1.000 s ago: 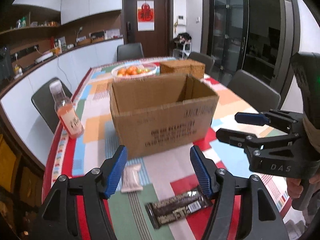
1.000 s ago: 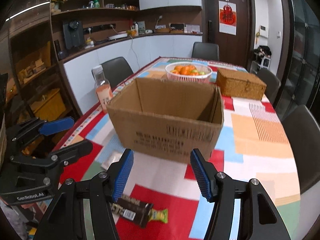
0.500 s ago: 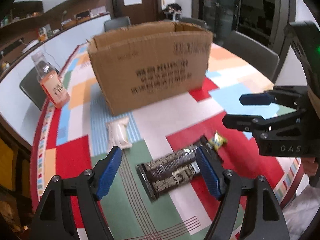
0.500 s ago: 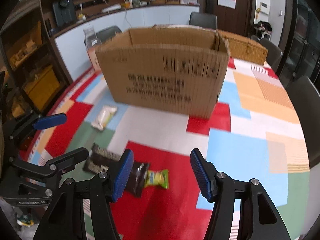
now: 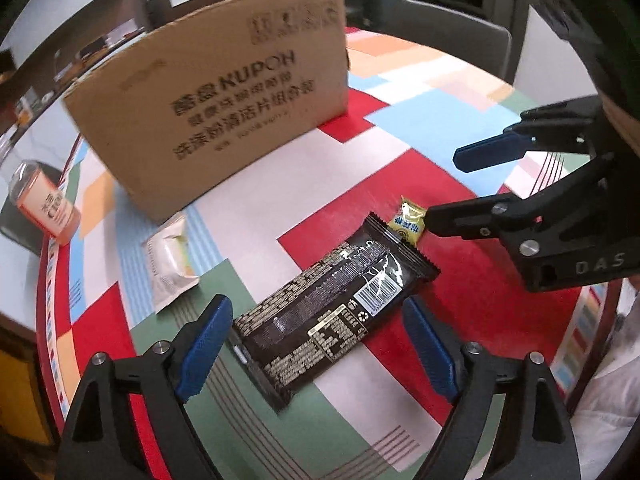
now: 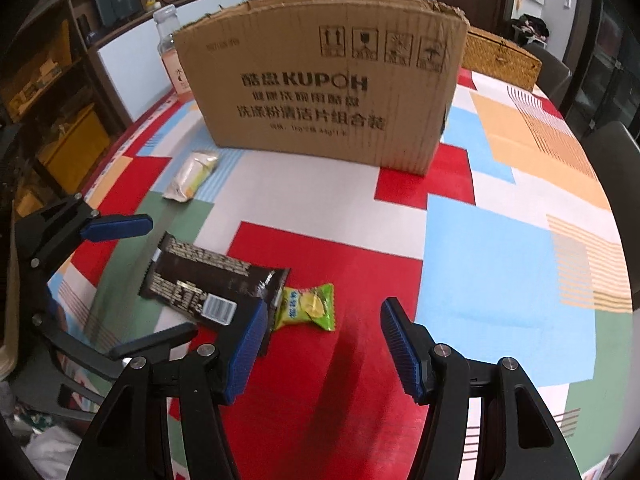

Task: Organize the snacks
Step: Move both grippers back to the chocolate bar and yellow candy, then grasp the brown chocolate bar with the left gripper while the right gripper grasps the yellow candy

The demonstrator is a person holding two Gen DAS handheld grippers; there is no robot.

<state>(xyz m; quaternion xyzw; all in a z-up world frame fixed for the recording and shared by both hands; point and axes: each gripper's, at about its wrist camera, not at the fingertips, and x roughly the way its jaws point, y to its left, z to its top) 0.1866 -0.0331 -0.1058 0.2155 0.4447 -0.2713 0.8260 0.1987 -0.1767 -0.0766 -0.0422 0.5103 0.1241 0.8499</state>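
Observation:
A dark brown snack bar (image 5: 332, 306) lies flat on the patchwork tablecloth; it also shows in the right wrist view (image 6: 212, 284). My left gripper (image 5: 318, 346) is open, low over the bar, its jaws on either side of the bar's near end. A small green-yellow candy packet (image 6: 308, 307) lies against the bar's far end (image 5: 408, 220). My right gripper (image 6: 320, 348) is open, just in front of the candy. A white snack pack (image 5: 170, 266) lies to the left (image 6: 194, 174). An open cardboard box (image 5: 216, 92) stands behind (image 6: 328, 80).
A pink drink bottle (image 5: 42, 202) stands left of the box near the table edge (image 6: 172, 52). A wicker box (image 6: 500, 58) sits behind the cardboard box on the right. Chairs ring the table. The table's near edge (image 5: 592, 328) is close to the right.
Both grippers have come down and forward toward the table. The left one now straddles the dark bar's near end; the right one has closed in on the candy packet. Both stay open.

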